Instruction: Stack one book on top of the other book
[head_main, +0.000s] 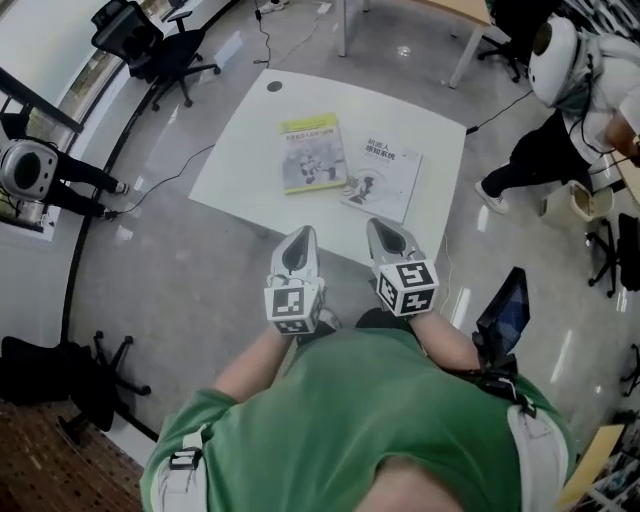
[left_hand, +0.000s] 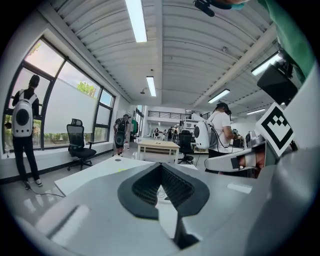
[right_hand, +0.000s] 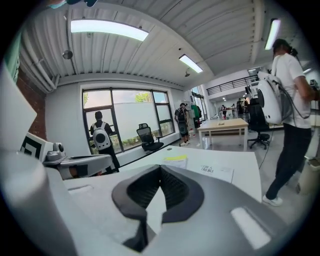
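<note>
Left hand-held gripper (head_main: 303, 236) and right hand-held gripper (head_main: 380, 228) are both clenched, empty, by the near edge of the desk (head_main: 250, 150). Green book (head_main: 312, 153) and white book (head_main: 383, 180) lie flat side by side, maybe touching.

A: Table (head_main: 250, 150) top?
B: White, smooth, matt. Floor (head_main: 180, 270) glossy, reflects lights.
A: Books?
B: Paper covers, both green-topped book (head_main: 312, 153) & white book (head_main: 382, 178).
A: Grippers?
B: Left gripper (head_main: 300, 238), right gripper (head_main: 384, 230): smooth grey plastic shells. Pads (left_hand: 176, 184) black, ribbed, matt.
</note>
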